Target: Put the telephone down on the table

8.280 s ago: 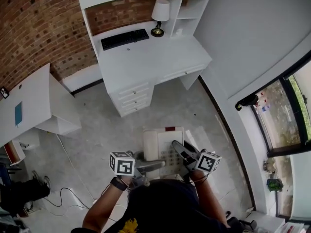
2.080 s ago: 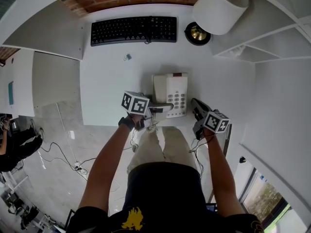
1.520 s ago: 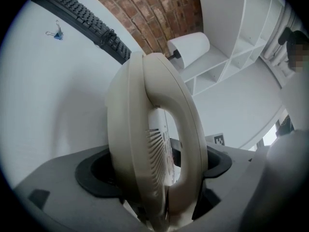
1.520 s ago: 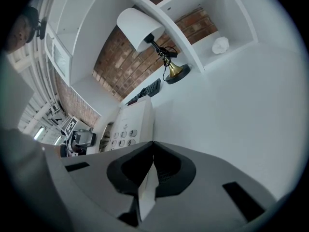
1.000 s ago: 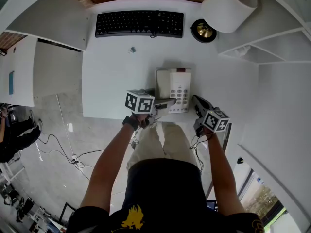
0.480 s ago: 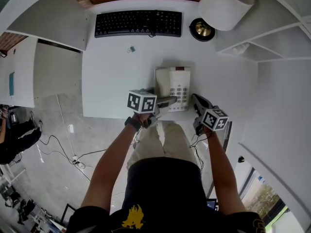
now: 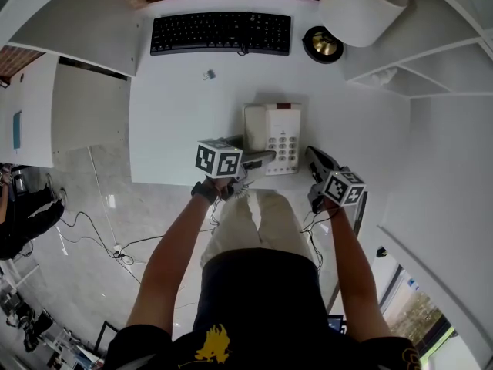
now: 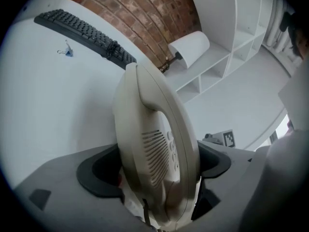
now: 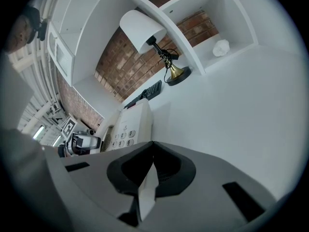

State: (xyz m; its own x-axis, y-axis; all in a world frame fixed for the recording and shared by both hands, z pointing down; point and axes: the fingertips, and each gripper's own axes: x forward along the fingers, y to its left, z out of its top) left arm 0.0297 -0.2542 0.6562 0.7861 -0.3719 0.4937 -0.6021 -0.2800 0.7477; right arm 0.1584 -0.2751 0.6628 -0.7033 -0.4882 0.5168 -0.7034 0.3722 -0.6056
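Telephone [image 7: 279, 133], earlier over the floor, now on the table [image 7: 177, 129]; left gripper [image 7: 258, 159] clamps its handset [image 8: 154, 144], right gripper [image 7: 314, 158] closed beside it.

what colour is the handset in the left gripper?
Cream, slightly off-white. The handset shows best in the left gripper view.

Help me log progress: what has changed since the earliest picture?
The telephone, carried over the floor then, now sits on the desk near its front edge. The right gripper has come off it and hangs beside it, jaws shut and empty. The left gripper still clamps the handset. The keyboard and lamp stayed put.
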